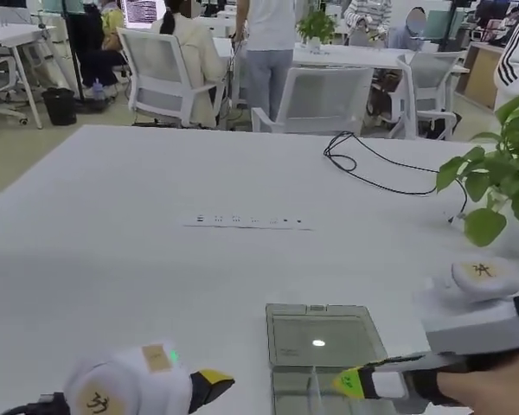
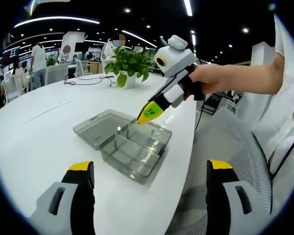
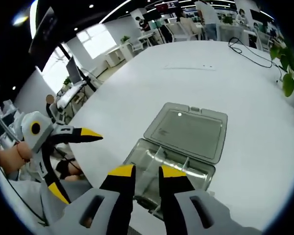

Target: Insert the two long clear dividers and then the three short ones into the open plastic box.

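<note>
The clear plastic box [image 1: 287,399] lies on the white table [image 1: 156,259] near its front edge, with its lid [image 1: 320,339] folded flat behind it. Clear dividers [image 3: 159,152] stand upright inside the box [image 3: 152,183], splitting it into compartments. My right gripper [image 1: 348,381] hovers just over the box [image 2: 132,152], its yellow tips drawn nearly together in the right gripper view [image 3: 147,171]; I make out nothing between them. My left gripper [image 2: 149,169] is held wide open, short of the box on its left and holding nothing, and is at the bottom left of the head view [image 1: 214,382].
A black cable [image 1: 363,160] loops over the table's far right. A leafy plant [image 1: 497,186] stands at the right edge. A flat white strip [image 1: 246,222] lies mid-table. Chairs and people are beyond the far edge.
</note>
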The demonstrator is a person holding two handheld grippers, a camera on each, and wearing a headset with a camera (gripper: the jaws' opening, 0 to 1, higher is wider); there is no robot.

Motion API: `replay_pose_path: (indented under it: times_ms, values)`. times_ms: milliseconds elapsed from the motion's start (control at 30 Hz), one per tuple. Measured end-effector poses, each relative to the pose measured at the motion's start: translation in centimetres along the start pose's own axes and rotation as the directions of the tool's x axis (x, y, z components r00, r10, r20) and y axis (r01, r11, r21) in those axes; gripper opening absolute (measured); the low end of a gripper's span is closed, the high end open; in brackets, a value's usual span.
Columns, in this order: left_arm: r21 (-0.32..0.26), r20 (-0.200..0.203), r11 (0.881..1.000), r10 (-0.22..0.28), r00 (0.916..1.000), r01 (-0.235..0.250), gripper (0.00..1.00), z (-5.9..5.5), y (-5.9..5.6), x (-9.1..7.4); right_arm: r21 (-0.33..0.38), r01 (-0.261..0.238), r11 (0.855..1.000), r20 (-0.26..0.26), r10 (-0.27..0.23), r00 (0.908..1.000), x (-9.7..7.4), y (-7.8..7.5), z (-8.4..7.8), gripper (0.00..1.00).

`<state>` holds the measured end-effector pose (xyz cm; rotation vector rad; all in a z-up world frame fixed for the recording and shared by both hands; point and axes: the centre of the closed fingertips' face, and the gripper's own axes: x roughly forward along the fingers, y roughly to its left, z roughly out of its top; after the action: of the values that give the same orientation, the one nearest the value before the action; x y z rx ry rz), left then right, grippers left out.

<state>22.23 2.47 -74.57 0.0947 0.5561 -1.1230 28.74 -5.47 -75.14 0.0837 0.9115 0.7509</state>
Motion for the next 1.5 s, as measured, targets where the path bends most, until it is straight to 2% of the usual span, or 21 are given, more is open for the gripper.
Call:
replay_pose_path:
  times_ms: [67, 133, 233, 367, 467, 600, 700, 767, 933, 967, 1033, 1067, 1100, 1133, 1167, 1200, 1233, 1367, 1467, 1500]
  values:
    - [0.000, 0.003, 1.000, 0.010, 0.9999, -0.010, 0.97, 0.3, -0.1, -0.1, -0.040, -0.021, 0.999, 0.028, 0.022, 0.9994, -0.6, 0.2, 0.5, 0.23]
    - [0.000, 0.002, 1.000, 0.021, 0.9998, -0.021, 0.97, 0.4, -0.1, -0.2, -0.047, -0.032, 0.998, 0.031, 0.033, 0.9990, -1.2, 0.1, 0.4, 0.25]
    - [-0.002, 0.000, 0.999, 0.039, 0.9992, -0.039, 0.97, 0.6, -0.1, -0.3, -0.097, -0.062, 0.993, 0.057, 0.068, 0.9961, -2.2, 0.1, 0.7, 0.29]
    - [-0.008, 0.008, 0.998, 0.063, 0.9979, -0.063, 0.97, 1.0, -0.2, -0.5, -0.163, -0.076, 0.984, 0.056, 0.086, 0.9947, -3.3, -0.3, 0.3, 0.33]
    - [-0.011, 0.010, 0.997, 0.076, 0.9971, -0.076, 0.97, 1.0, -0.4, -0.6, -0.235, -0.090, 0.968, 0.055, 0.106, 0.9928, -4.2, -0.8, -0.1, 0.39]
    - [-0.014, 0.009, 0.996, 0.089, 0.9960, -0.089, 0.98, 1.0, -0.6, -0.8, -0.293, -0.106, 0.950, 0.035, 0.121, 0.9920, -5.1, -1.3, -1.0, 0.46]
    - [-0.015, 0.010, 0.995, 0.097, 0.9953, -0.097, 0.98, 1.0, -0.7, -0.9, -0.365, -0.122, 0.923, 0.011, 0.136, 0.9907, -5.7, -1.6, -1.6, 0.52]
    - [-0.015, 0.013, 0.995, 0.098, 0.9951, -0.097, 0.99, 1.1, -0.7, -0.9, -0.396, -0.126, 0.909, -0.008, 0.134, 0.9910, -6.0, -2.0, -2.1, 0.57]
    - [-0.010, 0.016, 0.996, 0.094, 0.9955, -0.094, 1.00, 1.2, -0.9, -0.9, -0.514, -0.158, 0.843, -0.031, 0.166, 0.9857, -6.5, -2.0, -2.9, 0.65]
    - [-0.008, 0.016, 0.996, 0.091, 0.9957, -0.091, 1.00, 1.2, -1.0, -0.9, -0.545, -0.172, 0.820, -0.043, 0.177, 0.9832, -6.6, -1.8, -3.3, 0.66]
    - [-0.009, 0.010, 0.996, 0.086, 0.9963, -0.086, 1.00, 1.1, -1.1, -0.8, -0.586, -0.199, 0.785, -0.080, 0.189, 0.9788, -6.6, -1.8, -4.3, 0.67]
    - [-0.009, 0.008, 0.996, 0.083, 0.9965, -0.083, 1.00, 1.0, -1.2, -0.8, -0.599, -0.206, 0.774, -0.103, 0.181, 0.9781, -6.6, -1.9, -4.7, 0.68]
    - [-0.008, 0.008, 0.997, 0.081, 0.9967, -0.081, 1.00, 1.0, -1.2, -0.7, -0.631, -0.210, 0.747, -0.124, 0.171, 0.9775, -6.5, -2.2, -5.2, 0.71]
    - [-0.007, 0.010, 0.997, 0.079, 0.9968, -0.079, 1.00, 1.0, -1.3, -0.7, -0.652, -0.217, 0.727, -0.139, 0.166, 0.9762, -6.5, -2.5, -5.6, 0.72]
    - [-0.007, 0.010, 0.997, 0.078, 0.9969, -0.078, 1.00, 1.0, -1.3, -0.6, -0.668, -0.218, 0.711, -0.158, 0.151, 0.9758, -6.5, -2.9, -6.0, 0.73]
    - [-0.008, 0.010, 0.997, 0.077, 0.9970, -0.076, 1.00, 1.0, -1.3, -0.6, -0.680, -0.235, 0.695, -0.195, 0.138, 0.9711, -6.5, -3.3, -6.7, 0.73]
    - [-0.007, 0.009, 0.997, 0.075, 0.9972, -0.075, 1.00, 1.0, -1.4, -0.6, -0.691, -0.241, 0.681, -0.202, 0.139, 0.9695, -6.4, -3.4, -6.8, 0.74]
    - [-0.010, 0.008, 0.997, 0.075, 0.9972, -0.075, 1.00, 0.9, -1.3, -0.5, -0.707, -0.271, 0.653, -0.255, 0.122, 0.9593, -6.1, -4.4, -7.9, 0.69]
    - [-0.012, 0.007, 0.997, 0.078, 0.9969, -0.078, 1.00, 0.9, -1.2, -0.5, -0.726, -0.291, 0.623, -0.301, 0.093, 0.9491, -5.6, -5.5, -8.6, 0.67]
    - [-0.012, 0.008, 0.997, 0.079, 0.9968, -0.079, 1.00, 0.9, -1.1, -0.6, -0.725, -0.296, 0.621, -0.312, 0.088, 0.9462, -5.2, -6.1, -9.0, 0.66]
